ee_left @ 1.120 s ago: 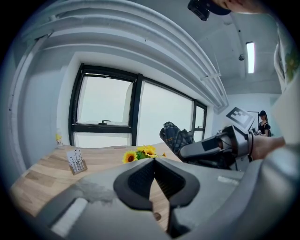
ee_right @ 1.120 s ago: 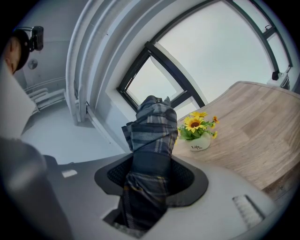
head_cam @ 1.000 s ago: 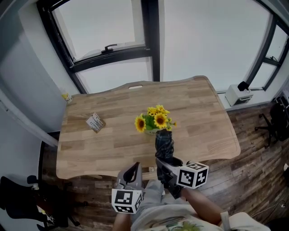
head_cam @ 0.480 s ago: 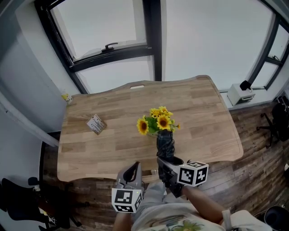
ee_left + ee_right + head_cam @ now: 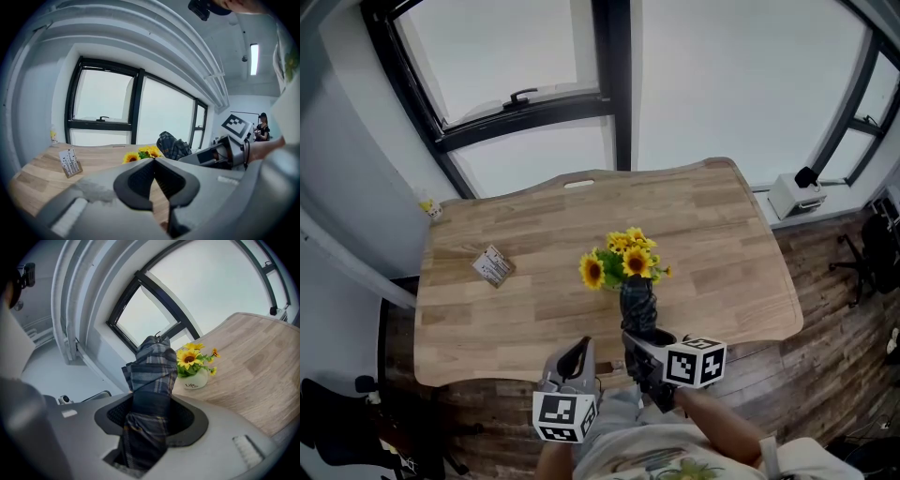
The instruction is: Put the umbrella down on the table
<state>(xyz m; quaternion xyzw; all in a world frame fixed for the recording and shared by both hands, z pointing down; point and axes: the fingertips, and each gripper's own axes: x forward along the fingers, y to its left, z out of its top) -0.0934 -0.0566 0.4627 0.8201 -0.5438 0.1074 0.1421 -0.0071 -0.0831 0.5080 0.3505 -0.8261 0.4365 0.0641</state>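
A folded dark plaid umbrella [image 5: 637, 306] stands up out of my right gripper [image 5: 643, 339], which is shut on its lower part just over the wooden table's [image 5: 722, 234] near edge. In the right gripper view the umbrella [image 5: 152, 371] fills the gap between the pads, its tip towards the window. My left gripper [image 5: 575, 360] is beside it on the left, off the table's front edge, shut with nothing in it; its pads [image 5: 140, 176] meet at the tips. From the left gripper view the umbrella [image 5: 172, 144] and right gripper [image 5: 220, 152] are at the right.
A white pot of sunflowers [image 5: 623, 262] stands mid-table, right behind the umbrella. A small card holder [image 5: 492, 265] sits on the table's left. A window wall runs behind the table. A white box [image 5: 794, 195] lies on the floor at right.
Both grippers have crept slightly forward toward the table's near edge, the right one sinking a little. The umbrella stays held in the right gripper.
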